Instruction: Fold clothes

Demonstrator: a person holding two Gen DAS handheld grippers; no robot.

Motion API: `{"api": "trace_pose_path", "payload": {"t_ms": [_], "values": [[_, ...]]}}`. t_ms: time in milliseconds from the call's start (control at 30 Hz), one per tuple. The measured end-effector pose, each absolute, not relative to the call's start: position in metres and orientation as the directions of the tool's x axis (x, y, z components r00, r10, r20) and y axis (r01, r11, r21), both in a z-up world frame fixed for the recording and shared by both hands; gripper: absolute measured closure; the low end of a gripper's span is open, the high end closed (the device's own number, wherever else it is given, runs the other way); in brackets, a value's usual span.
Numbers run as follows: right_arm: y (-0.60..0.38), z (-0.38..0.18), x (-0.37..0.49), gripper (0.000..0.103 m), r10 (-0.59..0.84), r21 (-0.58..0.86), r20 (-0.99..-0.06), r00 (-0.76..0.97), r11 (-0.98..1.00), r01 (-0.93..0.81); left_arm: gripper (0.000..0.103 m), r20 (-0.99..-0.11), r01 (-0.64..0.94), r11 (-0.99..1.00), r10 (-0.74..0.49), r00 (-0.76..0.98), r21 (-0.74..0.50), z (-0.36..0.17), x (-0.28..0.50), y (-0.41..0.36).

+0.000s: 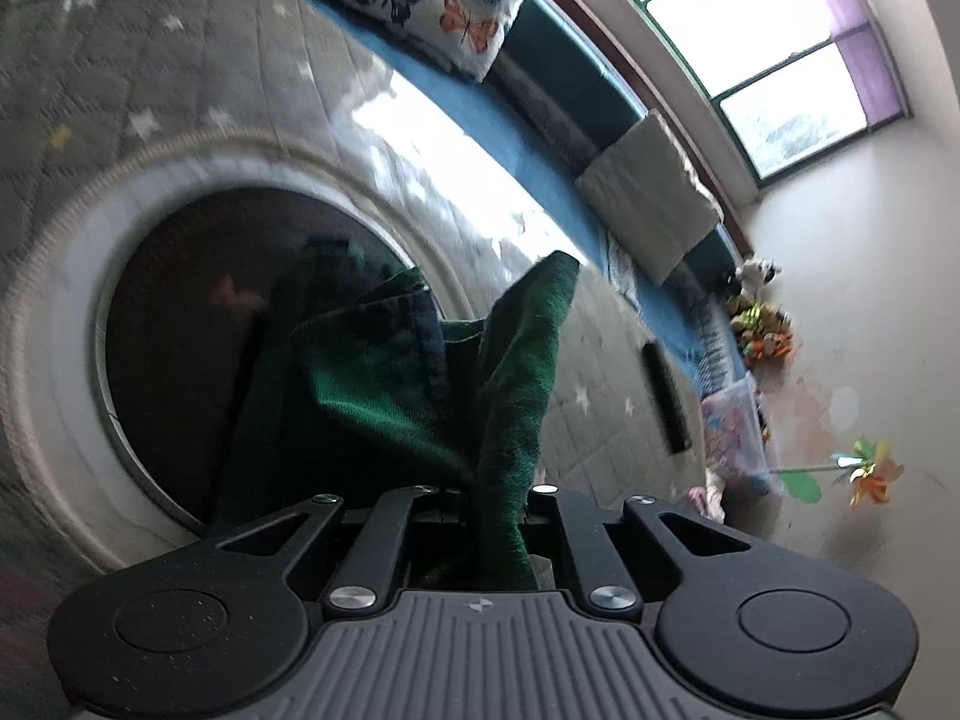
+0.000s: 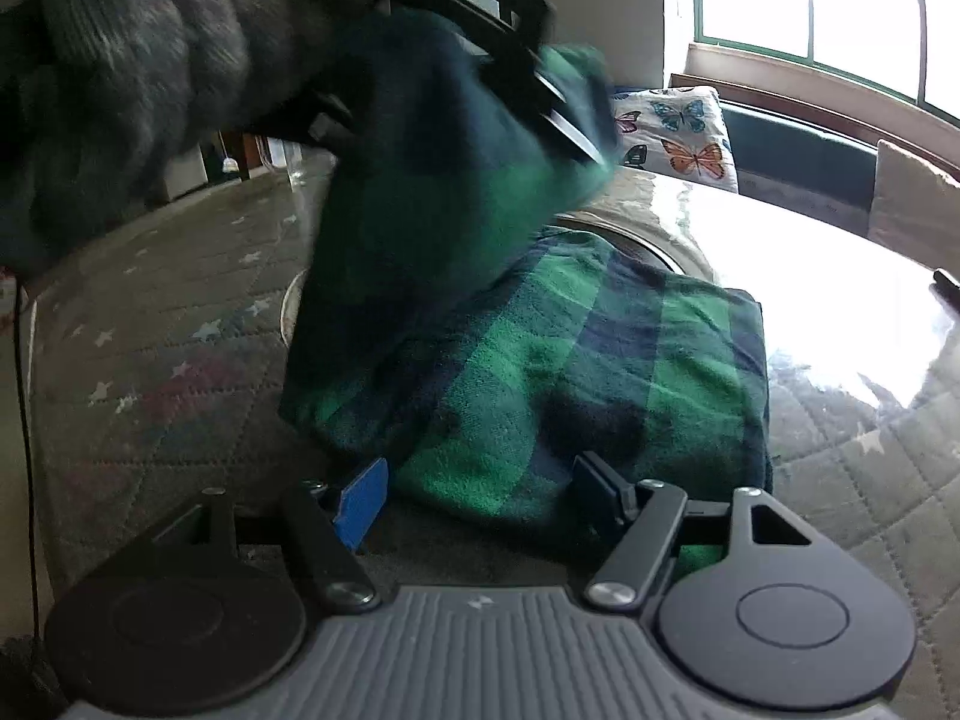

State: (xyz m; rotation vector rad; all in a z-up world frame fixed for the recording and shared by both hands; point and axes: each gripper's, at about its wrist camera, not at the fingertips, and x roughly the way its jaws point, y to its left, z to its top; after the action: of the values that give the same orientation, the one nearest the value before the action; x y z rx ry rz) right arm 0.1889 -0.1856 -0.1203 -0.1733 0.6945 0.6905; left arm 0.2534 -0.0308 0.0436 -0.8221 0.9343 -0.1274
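the plaid cloth [image 2: 576, 372] lies part-folded on the quilted counter [image 2: 150, 360], one corner lifted toward 11 o'clock, pinched in the clenched left tongs [image 1: 498, 504]. right tongs [image 2: 480, 492] released, straddling the near edge. likely soft, light, floppy; best gripped at corners.

Both cameras sit just behind their own gripper, looking down and forward, close above the quilted bed [image 1: 180, 60]. Both views share the green plaid cloth [image 2: 570, 360], butterfly pillow [image 1: 432, 0] and window [image 2: 810, 0]
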Motion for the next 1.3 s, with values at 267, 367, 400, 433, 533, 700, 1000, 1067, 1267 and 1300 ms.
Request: {"api": "trace_pose_path", "payload": {"t_ms": [267, 367, 400, 433, 533, 700, 1000, 1067, 1267, 1300], "values": [[-0.195, -0.119, 0.183, 0.032, 0.573, 0.135, -0.618, 0.538, 0.752, -0.646, 0.076, -0.661, -0.243, 0.679, -0.464, 0.589, -0.693, 0.020, 0.257, -0.053], [-0.198, -0.119, 0.183, 0.032, 0.588, 0.155, -0.610, 0.532, 0.746, -0.647, 0.068, -0.652, -0.234, 0.673, -0.475, 0.591, -0.702, 0.017, 0.256, -0.057], [-0.198, -0.119, 0.183, 0.032, 0.591, 0.160, -0.607, 0.530, 0.745, -0.648, 0.066, -0.648, -0.229, 0.669, -0.483, 0.589, -0.707, 0.017, 0.256, -0.058], [-0.199, -0.119, 0.183, 0.032, 0.593, 0.163, -0.606, 0.529, 0.744, -0.648, 0.062, -0.645, -0.226, 0.666, -0.489, 0.587, -0.711, 0.016, 0.257, -0.059], [-0.201, -0.117, 0.182, 0.032, 0.599, 0.168, -0.604, 0.526, 0.741, -0.650, 0.055, -0.631, -0.216, 0.652, -0.511, 0.583, -0.727, 0.013, 0.257, -0.059], [-0.204, -0.115, 0.181, 0.032, 0.603, 0.183, -0.599, 0.527, 0.744, -0.643, 0.053, -0.611, -0.197, 0.624, -0.567, 0.553, -0.756, 0.004, 0.261, -0.061], [-0.225, -0.106, 0.182, 0.032, 0.591, 0.219, -0.598, 0.542, 0.771, -0.598, 0.052, -0.546, -0.060, 0.602, -0.672, 0.500, -0.796, 0.012, 0.257, -0.066], [-0.234, -0.101, 0.180, 0.032, 0.585, 0.225, -0.595, 0.551, 0.780, -0.584, 0.052, -0.531, -0.017, 0.609, -0.677, 0.510, -0.793, 0.022, 0.251, -0.059], [-0.269, -0.081, 0.175, 0.039, 0.562, 0.242, -0.566, 0.603, 0.813, -0.530, 0.052, -0.555, 0.041, 0.682, -0.627, 0.546, -0.730, 0.040, 0.231, -0.032], [-0.274, -0.078, 0.174, 0.041, 0.565, 0.250, -0.558, 0.608, 0.813, -0.526, 0.052, -0.569, 0.040, 0.699, -0.612, 0.549, -0.714, 0.040, 0.228, -0.028]]}}
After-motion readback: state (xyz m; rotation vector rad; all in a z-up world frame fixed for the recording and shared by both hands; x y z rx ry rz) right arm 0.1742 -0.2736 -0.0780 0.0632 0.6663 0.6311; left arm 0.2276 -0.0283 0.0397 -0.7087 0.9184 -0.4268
